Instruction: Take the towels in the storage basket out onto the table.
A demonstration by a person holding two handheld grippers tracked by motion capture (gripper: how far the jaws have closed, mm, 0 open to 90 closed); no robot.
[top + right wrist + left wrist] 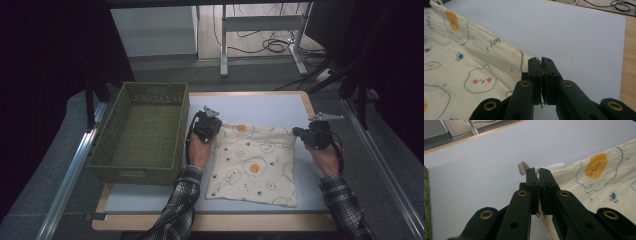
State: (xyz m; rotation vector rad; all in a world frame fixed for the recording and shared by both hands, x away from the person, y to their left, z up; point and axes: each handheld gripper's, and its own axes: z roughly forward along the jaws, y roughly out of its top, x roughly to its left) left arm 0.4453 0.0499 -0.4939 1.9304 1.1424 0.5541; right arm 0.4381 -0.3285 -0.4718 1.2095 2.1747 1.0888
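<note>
Dim room w/ a desk frame and loose cables on the floor at the back; in front, a pale blue counter [260,107] w/ a wood edge. A green woven basket [142,131] sits on the counter's left side, nothing visible inside it.

Just right of the basket lies a cream cloth [252,165] printed w/ fried eggs and little bears, spread flat across the counter's middle, its near edge close to the counter's front. The far edge is a bit rumpled.

Left tool [206,125] is at the cloth's far-left corner, between basket and cloth. In the left gripper view its jaws are clamped together w/ a thin edge of cloth pinched between them — a rolled cord end [522,167] pokes out beyond the tips.

Right tool [314,134] is at the far-right corner. In the right gripper view the jaws are pressed together on the cloth's edge, a sliver of fabric showing in the seam — bare counter beyond.

Both forearms in plaid sleeves [182,205] come in from the bottom, one on each side of the cloth.
</note>
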